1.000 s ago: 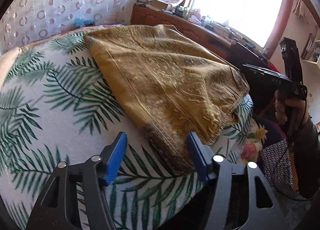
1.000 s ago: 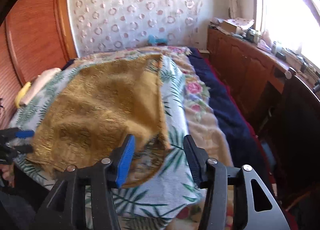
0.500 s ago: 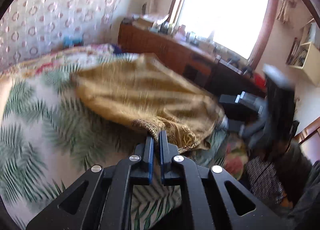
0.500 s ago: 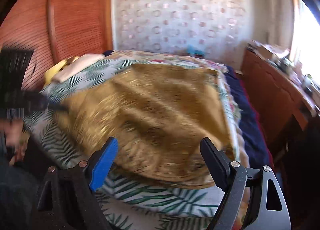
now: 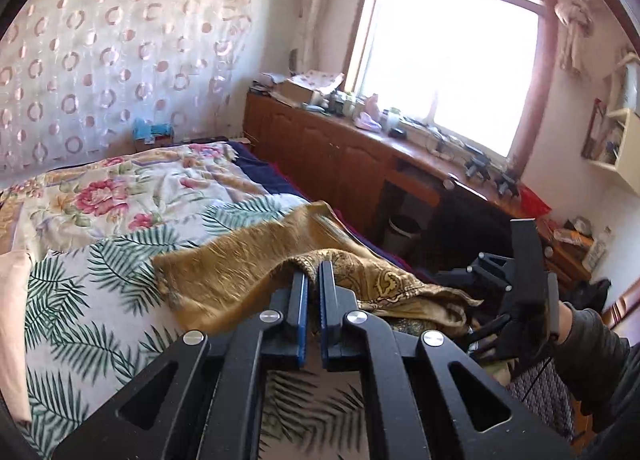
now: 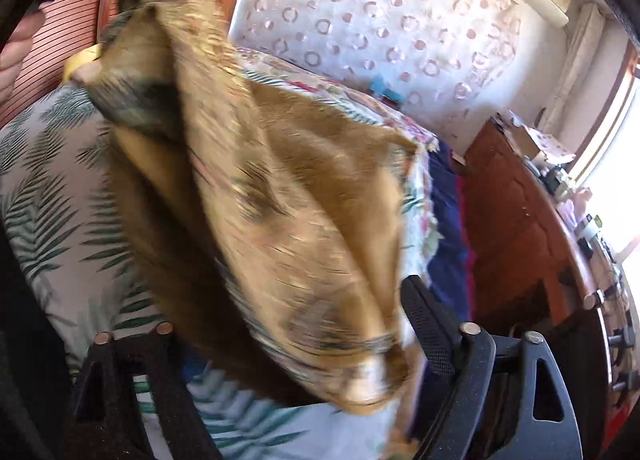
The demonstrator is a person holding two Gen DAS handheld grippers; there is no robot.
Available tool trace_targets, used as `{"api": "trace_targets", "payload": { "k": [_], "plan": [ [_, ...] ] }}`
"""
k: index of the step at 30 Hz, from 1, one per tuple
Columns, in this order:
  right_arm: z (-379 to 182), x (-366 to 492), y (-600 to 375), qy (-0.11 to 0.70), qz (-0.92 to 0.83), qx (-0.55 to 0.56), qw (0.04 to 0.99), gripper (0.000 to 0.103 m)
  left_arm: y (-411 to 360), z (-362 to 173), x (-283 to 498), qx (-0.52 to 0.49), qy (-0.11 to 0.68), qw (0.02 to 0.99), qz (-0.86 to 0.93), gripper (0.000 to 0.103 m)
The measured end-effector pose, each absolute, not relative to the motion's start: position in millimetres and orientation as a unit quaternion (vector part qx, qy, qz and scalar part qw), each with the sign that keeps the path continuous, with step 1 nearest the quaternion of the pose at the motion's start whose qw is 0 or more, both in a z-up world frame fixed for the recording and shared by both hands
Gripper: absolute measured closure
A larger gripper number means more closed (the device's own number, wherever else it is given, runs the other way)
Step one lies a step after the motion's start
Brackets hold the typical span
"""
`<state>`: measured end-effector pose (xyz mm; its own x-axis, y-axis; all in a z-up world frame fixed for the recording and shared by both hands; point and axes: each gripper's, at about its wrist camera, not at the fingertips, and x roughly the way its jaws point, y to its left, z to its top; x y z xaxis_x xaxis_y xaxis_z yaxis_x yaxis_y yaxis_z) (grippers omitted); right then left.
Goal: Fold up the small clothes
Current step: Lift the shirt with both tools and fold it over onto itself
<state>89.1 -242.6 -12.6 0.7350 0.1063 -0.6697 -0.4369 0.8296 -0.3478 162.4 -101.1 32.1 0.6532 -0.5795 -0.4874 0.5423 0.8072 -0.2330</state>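
The golden cloth, a patterned piece with a darker border, is half lifted off the bed: one end is raised in the air at the near edge of the bed, and the rest trails back onto the palm-leaf sheet.

The left tongs are clenched tight on a bunched edge of the cloth, which drapes over their tips. The right tongs are closing, with a hanging fold of the cloth between the jaws. The right-wrist view is badly smeared, so I'd guess, not swear, that the pads aren't pressing on it yet.

What could go wrong: the right tongs may bite a mid-fold rather than a corner, so the fold comes out crooked. The left tongs hold only a narrow pinch of slippery-looking fabric, and a sharp tug could pull it free. And since the cloth hangs by the bed's near edge, a dropped end could slide off toward the floor.

Count: one cloth, two tongs, one bed, one palm-leaf sheet over a flowered blanket.
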Motion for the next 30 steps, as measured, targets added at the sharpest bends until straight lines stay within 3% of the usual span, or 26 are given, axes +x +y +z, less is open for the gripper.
{"api": "trace_targets", "payload": {
  "k": [2, 5, 13, 18, 22, 28, 30],
  "plan": [
    [-2, 106, -248, 0.335, 0.170, -0.242, 0.895, 0.069, -92, 31, 173, -0.044, 0.279, 0.911, -0.301, 0.098],
    [17, 130, -246, 0.320, 0.180, -0.240, 0.899, 0.083, -81, 28, 194, -0.051, 0.281, 0.918, -0.274, 0.098],
    [47, 236, -222, 0.299, 0.186, -0.192, 0.916, 0.083, -56, -1, 261, -0.062, 0.316, 0.924, -0.205, 0.097],
    [37, 296, -214, 0.328, 0.203, -0.140, 0.912, 0.074, -48, -20, 288, -0.066, 0.336, 0.921, -0.186, 0.097],
    [34, 318, -228, 0.342, 0.213, -0.092, 0.911, 0.053, -44, -32, 305, -0.069, 0.351, 0.915, -0.184, 0.097],
    [36, 336, -249, 0.369, 0.231, -0.084, 0.896, 0.053, -49, -45, 324, -0.058, 0.371, 0.909, -0.181, 0.097],
    [39, 343, -251, 0.377, 0.232, -0.099, 0.891, 0.046, -51, -49, 330, -0.050, 0.378, 0.908, -0.170, 0.097]
  ]
}}
